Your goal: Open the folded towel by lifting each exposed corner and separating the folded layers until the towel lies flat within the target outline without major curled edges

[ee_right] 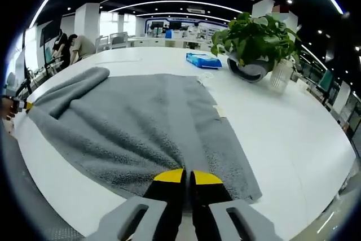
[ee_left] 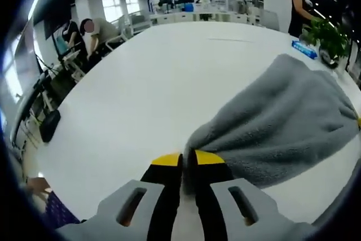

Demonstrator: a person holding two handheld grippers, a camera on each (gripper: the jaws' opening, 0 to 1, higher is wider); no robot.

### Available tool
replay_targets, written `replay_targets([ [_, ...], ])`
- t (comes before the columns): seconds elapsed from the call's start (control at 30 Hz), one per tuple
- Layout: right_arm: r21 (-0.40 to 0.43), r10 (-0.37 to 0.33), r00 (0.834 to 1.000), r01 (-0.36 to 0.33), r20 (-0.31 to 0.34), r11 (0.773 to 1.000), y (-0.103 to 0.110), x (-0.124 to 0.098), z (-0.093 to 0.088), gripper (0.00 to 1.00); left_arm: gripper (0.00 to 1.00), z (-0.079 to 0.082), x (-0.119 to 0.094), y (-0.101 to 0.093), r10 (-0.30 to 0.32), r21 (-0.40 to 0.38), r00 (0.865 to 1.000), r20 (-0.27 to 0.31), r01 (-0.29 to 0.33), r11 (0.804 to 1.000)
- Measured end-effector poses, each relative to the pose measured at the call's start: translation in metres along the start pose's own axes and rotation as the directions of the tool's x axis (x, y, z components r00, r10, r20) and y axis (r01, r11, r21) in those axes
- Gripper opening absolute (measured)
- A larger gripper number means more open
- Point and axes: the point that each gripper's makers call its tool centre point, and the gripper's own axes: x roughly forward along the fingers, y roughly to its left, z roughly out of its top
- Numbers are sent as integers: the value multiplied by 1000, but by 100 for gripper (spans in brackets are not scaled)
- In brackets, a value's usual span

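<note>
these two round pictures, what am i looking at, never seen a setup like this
A person holds two hand-held grippers, each carrying a fisheye camera that looks along its own jaws. The left gripper view shows the left gripper, jaws closed on a bunched corner of a grey towel. The right gripper view shows the right gripper, closed on the towel's near edge. The towel lies spread across a white table, one far edge rolled over. Also on the table: a potted plant and a blue packet. It is an open office, with people in the background.
</note>
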Motion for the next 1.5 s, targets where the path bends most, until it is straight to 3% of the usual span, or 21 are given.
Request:
replay_targets([
  [0.23, 30, -1, 1000, 1, 2, 1000, 1, -9, -6, 2, 12, -3, -4, 3, 15, -46, 999, -29, -16, 999],
  [0.3, 33, 8, 1000, -8, 13, 999, 2, -10, -7, 3, 9, -1, -4, -2, 5, -11, 999, -38, -5, 1000],
  [0.33, 80, 18, 1000, -19, 10, 997, 4, -11, -7, 4, 8, 1, -4, -3, 8, 18, 999, -42, -7, 1000],
  [0.4, 132, 16, 1000, -15, -11, 991, 4, -11, -7, 10, 8, 10, -5, -4, 22, 47, 1000, -10, -22, 999],
  [0.47, 140, 19, 998, -26, 54, 990, 2, -12, 7, 20, 9, 22, -8, -6, 21, 38, 999, 45, -22, 999],
  [0.57, 130, 35, 998, -42, 59, 991, 4, -11, 20, 22, 9, 42, -10, -12, -5, 16, 990, 139, 2, 1000],
  [0.77, 96, 98, 992, -106, 84, 990, 20, 8, 57, 25, 13, 64, -4, -33, -77, 30, 981, 179, 73, 997],
  [0.83, 47, 133, 989, -137, 71, 990, 32, 18, 68, 26, 13, 69, 2, -51, -141, 42, 975, 171, 136, 990],
  [1.03, -37, 202, 979, -201, 34, 979, 62, 51, 90, 29, 20, 82, 21, -87, -229, 91, 962, 149, 217, 972],
  [1.17, -71, 231, 973, -231, -6, 970, 75, 68, 90, 29, 22, 89, 35, -109, -296, 142, 947, 126, 278, 950],
  [1.37, -90, 262, 964, -265, -42, 960, 84, 81, 87, 32, 24, 99, 53, -127, -345, 166, 932, 111, 325, 931],
  [1.5, -124, 256, 963, -265, -79, 956, 85, 85, 77, 34, 22, 90, 67, -131, -328, 225, 943, 50, 309, 924],
])
